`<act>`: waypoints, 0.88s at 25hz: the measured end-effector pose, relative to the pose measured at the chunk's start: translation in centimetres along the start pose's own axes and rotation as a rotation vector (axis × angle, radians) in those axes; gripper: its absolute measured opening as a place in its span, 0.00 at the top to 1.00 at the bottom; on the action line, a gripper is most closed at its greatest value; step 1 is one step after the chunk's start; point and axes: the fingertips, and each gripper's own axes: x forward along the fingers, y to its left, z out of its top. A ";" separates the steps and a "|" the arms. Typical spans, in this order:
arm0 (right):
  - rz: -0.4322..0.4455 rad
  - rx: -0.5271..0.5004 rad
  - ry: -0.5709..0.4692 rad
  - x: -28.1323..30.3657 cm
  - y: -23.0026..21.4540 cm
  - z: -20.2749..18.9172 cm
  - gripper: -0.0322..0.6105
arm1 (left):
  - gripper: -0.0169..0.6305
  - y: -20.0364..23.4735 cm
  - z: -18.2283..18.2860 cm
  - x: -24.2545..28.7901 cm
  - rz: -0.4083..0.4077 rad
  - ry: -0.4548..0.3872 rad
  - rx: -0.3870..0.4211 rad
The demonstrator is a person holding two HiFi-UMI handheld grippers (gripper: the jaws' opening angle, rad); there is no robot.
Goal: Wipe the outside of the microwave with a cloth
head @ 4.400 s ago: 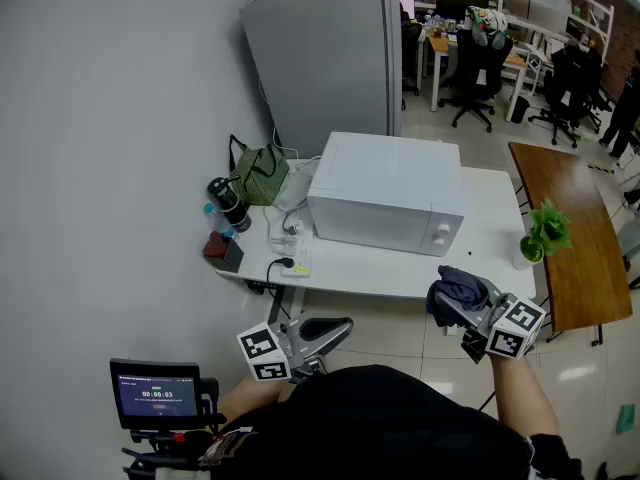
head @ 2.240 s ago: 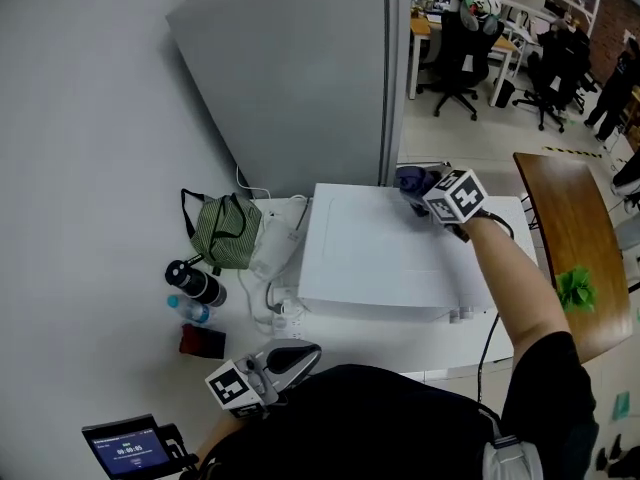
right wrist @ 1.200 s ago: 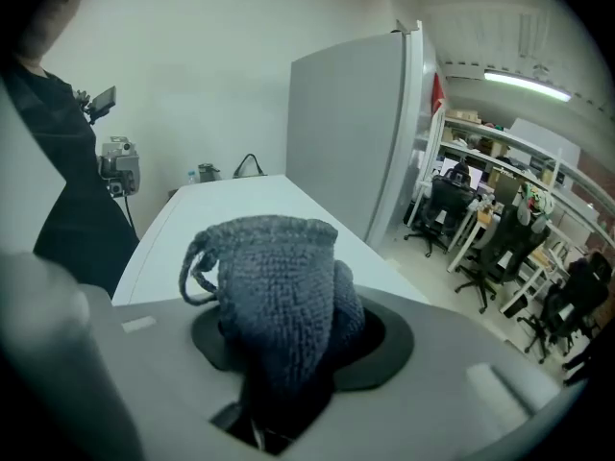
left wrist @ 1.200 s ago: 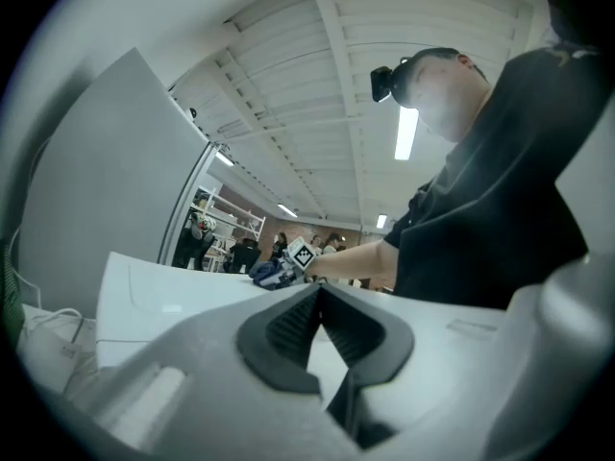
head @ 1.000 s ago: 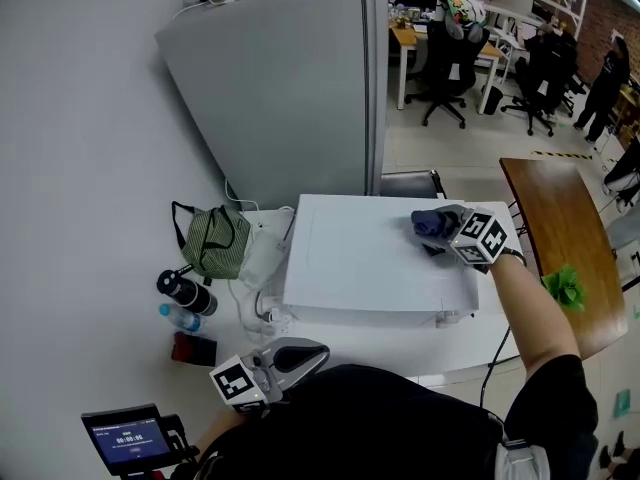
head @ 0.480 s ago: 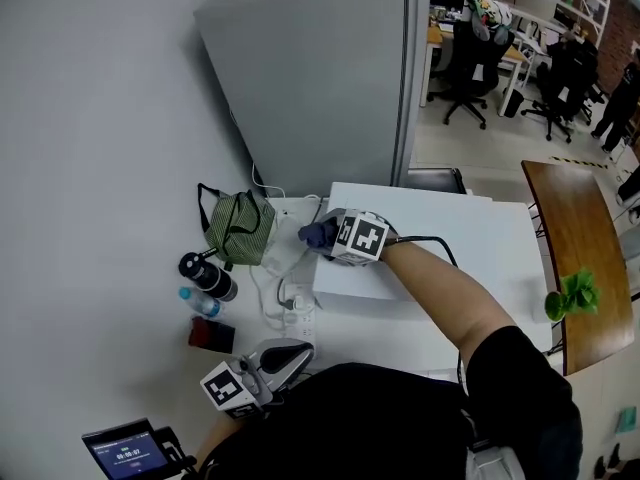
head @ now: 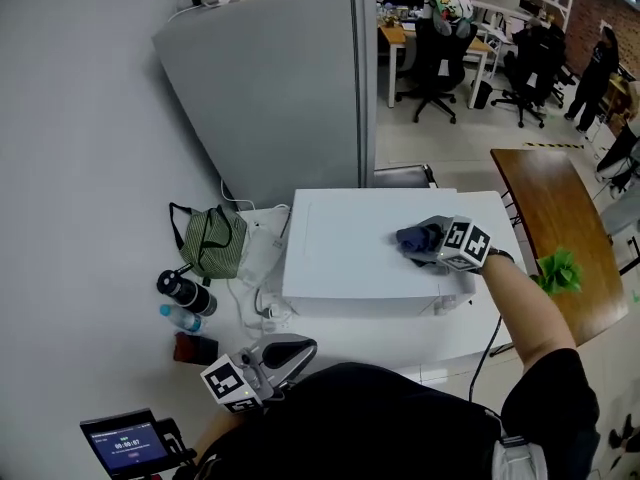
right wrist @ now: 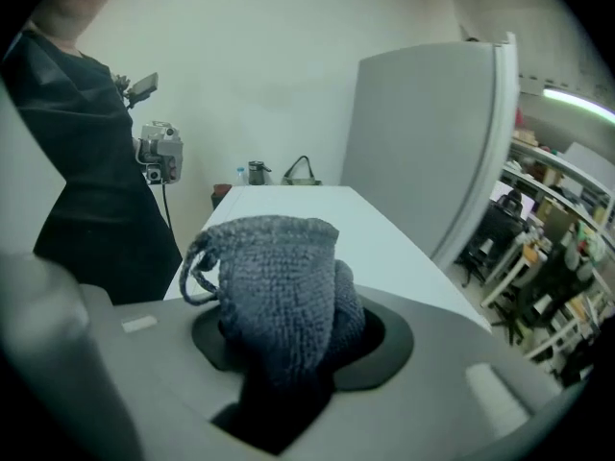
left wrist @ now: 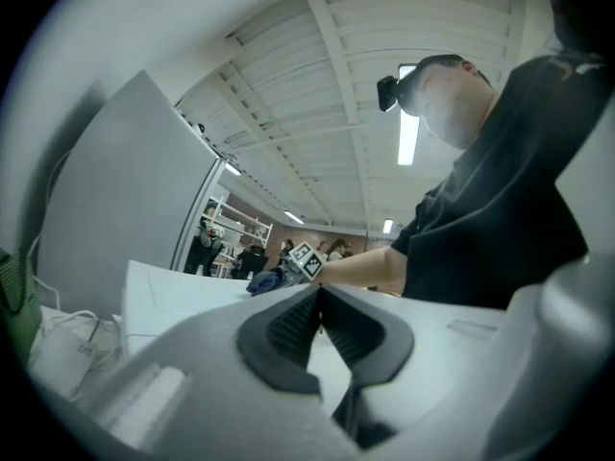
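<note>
Right, my right gripper (head: 430, 240) is clamped on the dark blue-grey cloth (head: 412, 238), which bunches out from between its jaws and lies against the top of the white microwave (head: 340, 253), toward its right side. The microwave sits on a white table (head: 390, 334) in front of a tall grey fridge (head: 280, 78). My left gripper (head: 282, 352) hangs low by my body, jaws pressed together with nothing between them. A green bag (head: 207, 240) and a dark bottle (head: 180, 290) sit left of the microwave.
</note>
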 end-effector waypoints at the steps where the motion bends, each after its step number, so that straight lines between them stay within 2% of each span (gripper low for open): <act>1: -0.034 0.036 0.008 -2.0 -0.8 -2.3 0.70 | 0.97 -0.3 0.0 0.9 -0.015 0.001 -0.006; 4: -0.107 0.089 0.026 -6.4 -2.0 -6.3 0.70 | 0.97 -1.1 -0.1 3.3 -0.044 0.006 -0.013; 6: -0.114 0.065 0.009 -7.2 -1.7 -5.8 0.70 | 0.97 -1.5 -0.5 4.6 -0.048 0.014 -0.018; 8: -0.083 0.005 -0.062 -6.2 -0.6 -2.4 0.70 | 0.97 -1.6 -1.5 5.0 -0.032 0.028 -0.020; 10: -0.018 -0.080 -0.134 -3.5 1.5 2.9 0.70 | 0.97 -1.6 -2.3 5.1 0.000 0.031 -0.025; 13: 0.089 -0.205 -0.201 2.5 6.2 11.8 0.69 | 0.97 -2.1 -2.4 4.6 0.059 0.015 -0.034; 15: 0.127 -0.256 -0.211 6.9 8.7 16.5 0.69 | 0.97 -2.5 -2.2 3.6 0.091 0.009 -0.027; 18: 0.146 -0.249 -0.137 13.6 10.8 19.2 0.69 | 0.97 -2.8 -1.6 0.9 0.125 0.002 -0.013; 22: 0.128 -0.248 -0.048 18.3 11.1 19.1 0.69 | 0.97 -2.8 -1.3 -3.7 0.129 -0.007 -0.006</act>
